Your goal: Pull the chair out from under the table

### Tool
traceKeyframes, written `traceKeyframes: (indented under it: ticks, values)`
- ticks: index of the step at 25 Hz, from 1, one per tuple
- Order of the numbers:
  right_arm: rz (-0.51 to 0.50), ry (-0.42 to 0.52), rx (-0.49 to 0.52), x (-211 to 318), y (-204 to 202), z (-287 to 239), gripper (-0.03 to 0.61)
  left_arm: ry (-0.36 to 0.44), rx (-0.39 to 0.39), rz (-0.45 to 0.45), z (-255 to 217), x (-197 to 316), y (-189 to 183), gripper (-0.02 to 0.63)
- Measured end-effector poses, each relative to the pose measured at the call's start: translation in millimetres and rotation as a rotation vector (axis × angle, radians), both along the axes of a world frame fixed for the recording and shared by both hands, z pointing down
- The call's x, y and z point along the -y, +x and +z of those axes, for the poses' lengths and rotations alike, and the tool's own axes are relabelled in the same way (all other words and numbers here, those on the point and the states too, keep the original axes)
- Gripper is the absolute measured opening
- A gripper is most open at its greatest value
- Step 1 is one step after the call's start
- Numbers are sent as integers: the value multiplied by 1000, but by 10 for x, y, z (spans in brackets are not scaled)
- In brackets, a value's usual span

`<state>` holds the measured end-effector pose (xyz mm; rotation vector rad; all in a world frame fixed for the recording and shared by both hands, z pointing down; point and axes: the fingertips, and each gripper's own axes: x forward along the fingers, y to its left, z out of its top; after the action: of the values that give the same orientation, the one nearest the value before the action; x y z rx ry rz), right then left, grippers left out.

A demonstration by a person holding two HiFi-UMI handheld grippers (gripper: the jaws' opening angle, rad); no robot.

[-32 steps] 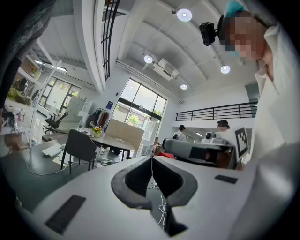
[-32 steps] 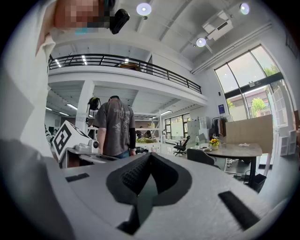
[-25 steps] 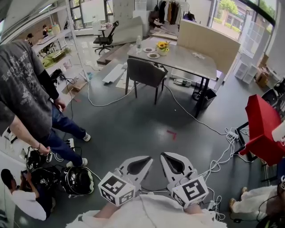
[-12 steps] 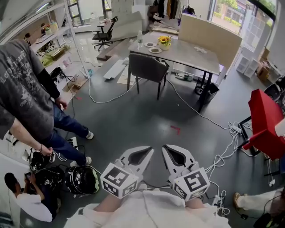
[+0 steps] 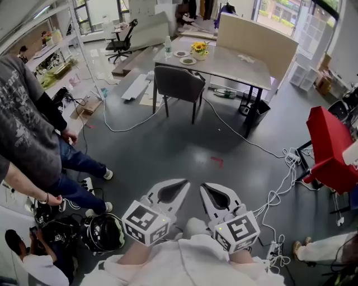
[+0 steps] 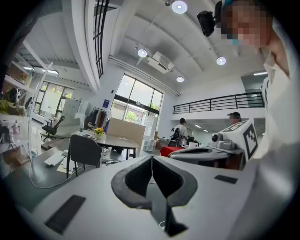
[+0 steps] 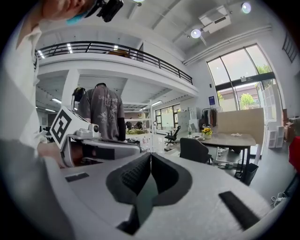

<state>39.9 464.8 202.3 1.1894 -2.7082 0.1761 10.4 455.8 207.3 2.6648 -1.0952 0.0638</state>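
Across a wide floor of smooth grey concrete (image 5: 168, 139), at the far side of a bright workshop room with tall windows (image 5: 277, 8), stands the long grey-topped table with black metal legs (image 5: 235, 64). The dark grey upholstered chair with thin black legs (image 5: 178, 84) is at the table's near long edge. Its back faces the camera, its seat is tucked partly under the top, and its legs rest on the floor.

On the table top lie two small round plates (image 5: 188, 61), a little vase of yellow flowers (image 5: 199, 49) and a clear plastic bottle (image 5: 168, 46). A tall beige board (image 5: 257, 36) stands along the far side. A white cable (image 5: 240, 139) trails over the concrete from beneath the table toward a tangle of cords at the right, near a red fabric-covered seat (image 5: 330, 148). A small red mark (image 5: 217, 162) sits on the bare floor between chair and camera. At the left stands a person in a grey printed T-shirt and blue jeans (image 5: 28, 128).

Low in the head view, the left gripper (image 5: 180, 184) and right gripper (image 5: 205, 187) are side by side, pointing toward the chair but well apart from it. Each gripper's own view shows its two jaws pressed together with nothing between them.
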Motion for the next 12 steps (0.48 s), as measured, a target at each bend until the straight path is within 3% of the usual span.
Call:
traceKeyframes:
  ticks: [6, 12]
  values:
    - [1, -9, 16, 535, -57, 124, 3, 9, 5, -2, 58, 480, -26, 15]
    - [-24, 10, 26, 1427, 65, 84, 3, -22, -14, -17, 144, 1340, 117, 15]
